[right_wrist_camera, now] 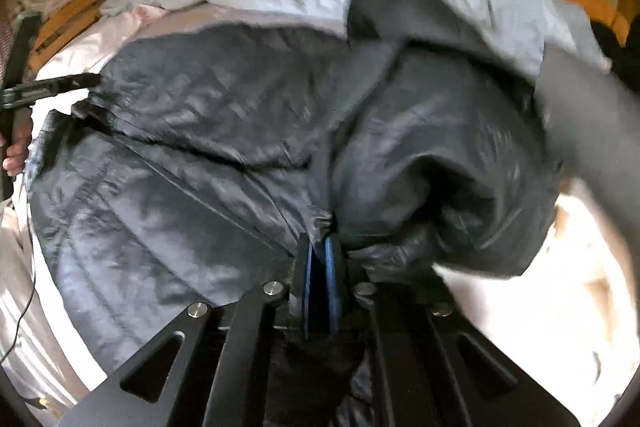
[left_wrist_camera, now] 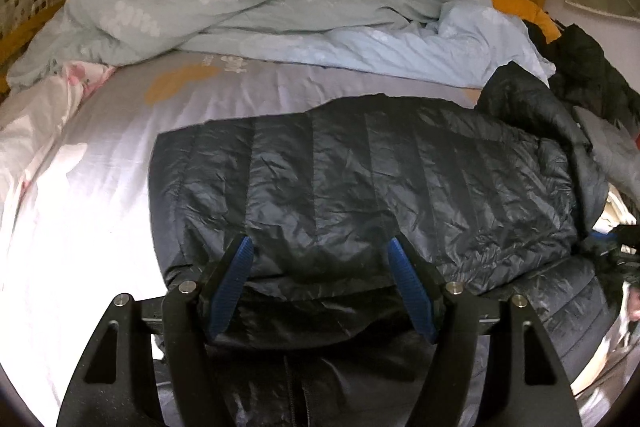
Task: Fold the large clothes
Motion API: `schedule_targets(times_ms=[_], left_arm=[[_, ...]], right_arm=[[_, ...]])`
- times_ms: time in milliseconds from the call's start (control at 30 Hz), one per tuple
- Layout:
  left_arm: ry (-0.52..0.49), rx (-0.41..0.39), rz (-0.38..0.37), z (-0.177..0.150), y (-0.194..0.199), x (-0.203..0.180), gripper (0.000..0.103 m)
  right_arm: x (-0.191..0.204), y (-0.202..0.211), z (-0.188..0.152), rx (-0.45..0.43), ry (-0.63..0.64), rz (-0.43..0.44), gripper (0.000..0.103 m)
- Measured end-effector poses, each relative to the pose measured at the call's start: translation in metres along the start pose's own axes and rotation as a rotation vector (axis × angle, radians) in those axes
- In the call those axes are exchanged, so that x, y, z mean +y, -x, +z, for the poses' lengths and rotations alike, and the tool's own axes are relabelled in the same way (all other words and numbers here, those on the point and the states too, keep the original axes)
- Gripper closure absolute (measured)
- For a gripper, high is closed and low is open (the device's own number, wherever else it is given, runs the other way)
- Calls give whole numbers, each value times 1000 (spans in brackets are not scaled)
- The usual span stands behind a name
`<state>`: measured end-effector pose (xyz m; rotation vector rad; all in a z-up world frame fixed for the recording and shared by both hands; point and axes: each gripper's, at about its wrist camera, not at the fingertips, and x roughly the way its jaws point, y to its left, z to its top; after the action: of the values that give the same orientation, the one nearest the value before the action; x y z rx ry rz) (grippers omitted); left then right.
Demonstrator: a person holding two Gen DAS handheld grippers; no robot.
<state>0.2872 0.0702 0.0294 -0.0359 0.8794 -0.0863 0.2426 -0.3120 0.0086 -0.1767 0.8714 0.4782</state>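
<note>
On a bed sheet (left_wrist_camera: 100,187), the black puffer jacket (left_wrist_camera: 360,179) lies long-axis three-to-nine o'clock. Left gripper (left_wrist_camera: 320,247) gapes over its near edge; right gripper (right_wrist_camera: 319,245), nearer the sleeve, pinches fabric at twelve.

Both claws are showing matte black frames with triangular cut-outs and round silver screw heads at the joints. The left claw (left_wrist_camera: 320,255) and right claw (right_wrist_camera: 319,247) are wearing ribbed blue pads (left_wrist_camera: 234,283) inside black fingers.
</note>
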Motion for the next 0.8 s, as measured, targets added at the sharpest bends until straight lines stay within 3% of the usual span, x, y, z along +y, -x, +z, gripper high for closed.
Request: schedule_targets(times_ms=[67,100,133,200,300,400,467,533,567,667,733,800], left_arm=[[2,-20,50,0,4,2,34],[6,-26,52,0,5,3,34],[14,-25,48,1,6,5,34],[27,-20,39,1,5,9,34],[31,-20,48,0,4,11,34],[33,-13,48,0,1,11,34],[21,-7,54,0,-2,10,34],[8,-3,73,-1,-5,9,34],[2,2,79,-2,-7,10,34],[-3,11,80,-2,-10,10,34],[-3,12,78,-1,-12,9,34],[-8,16,80,-1,-15,8,34]], right_arm=[[4,18,9,-54,-13,6,67],[3,28,13,-86,-25,4,50],[2,39,18,-130,-32,-2,46],[-1,46,28,-169,-38,-46,46],[-16,45,51,-219,-84,-195,46],[-62,43,78,-270,-227,-331,46],[-87,33,93,-253,-273,-395,47],[-107,7,109,-156,-243,-372,66],[-114,-5,113,-109,-226,-338,68],[-115,-31,117,-39,-94,-303,68],[-106,-44,116,-10,-15,-334,68],[-105,-57,117,25,-25,-367,68]])
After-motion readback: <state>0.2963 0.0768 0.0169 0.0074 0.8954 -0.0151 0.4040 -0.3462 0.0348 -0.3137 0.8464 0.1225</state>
